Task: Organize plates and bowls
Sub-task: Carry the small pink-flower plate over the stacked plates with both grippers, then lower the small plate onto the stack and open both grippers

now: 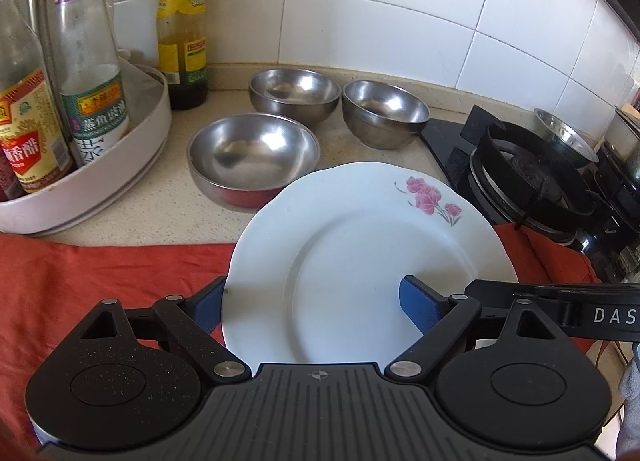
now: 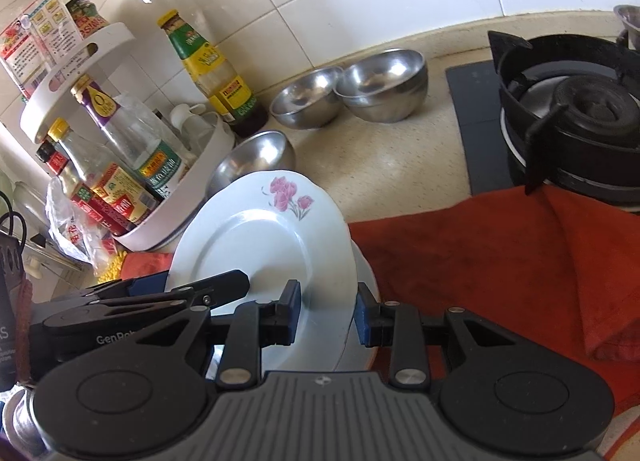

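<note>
A white plate with pink flowers (image 1: 360, 245) is tilted up over the red cloth (image 1: 80, 281). My left gripper (image 1: 312, 309) has one blue pad under the plate's left rim and one on its face, jaws wide apart. In the right wrist view my right gripper (image 2: 328, 313) straddles the plate's (image 2: 264, 237) right rim with a gap at each pad; a second white plate (image 2: 360, 341) lies beneath. Three steel bowls stand on the counter: a near one (image 1: 252, 157), a back one (image 1: 294, 95) and a right one (image 1: 384, 111).
A white turntable rack (image 1: 132, 165) with sauce bottles stands at the left, with a tall yellow-label bottle (image 1: 182, 33) behind it. A black gas stove (image 1: 532, 177) is at the right, with a steel pot (image 1: 564, 137) behind it. A tiled wall lies behind.
</note>
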Demonstrator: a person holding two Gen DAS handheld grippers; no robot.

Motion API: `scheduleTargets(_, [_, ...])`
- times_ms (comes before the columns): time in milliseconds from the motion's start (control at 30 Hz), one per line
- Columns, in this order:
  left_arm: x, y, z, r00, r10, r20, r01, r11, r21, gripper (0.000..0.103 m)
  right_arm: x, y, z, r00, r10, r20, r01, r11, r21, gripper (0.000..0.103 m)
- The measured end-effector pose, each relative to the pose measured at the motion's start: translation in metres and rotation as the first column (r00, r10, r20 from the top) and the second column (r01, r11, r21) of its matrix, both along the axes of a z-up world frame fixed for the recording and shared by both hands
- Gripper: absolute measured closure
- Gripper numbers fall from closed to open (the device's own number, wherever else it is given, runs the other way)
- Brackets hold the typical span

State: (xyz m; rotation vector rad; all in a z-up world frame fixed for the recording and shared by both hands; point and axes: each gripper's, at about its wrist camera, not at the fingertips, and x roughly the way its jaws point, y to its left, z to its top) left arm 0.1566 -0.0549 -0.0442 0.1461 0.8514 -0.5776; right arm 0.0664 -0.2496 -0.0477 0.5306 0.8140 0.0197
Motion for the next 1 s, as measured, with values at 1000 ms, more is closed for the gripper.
scheduleTargets(1000, [-0.004,-0.007,-0.016,0.998,0.006,-0.059,-0.005,1.0,0.021,0.01,-0.001,0.003,-0.009,0.996,0.057,-0.068,-0.061,0.996,-0.059,0.068])
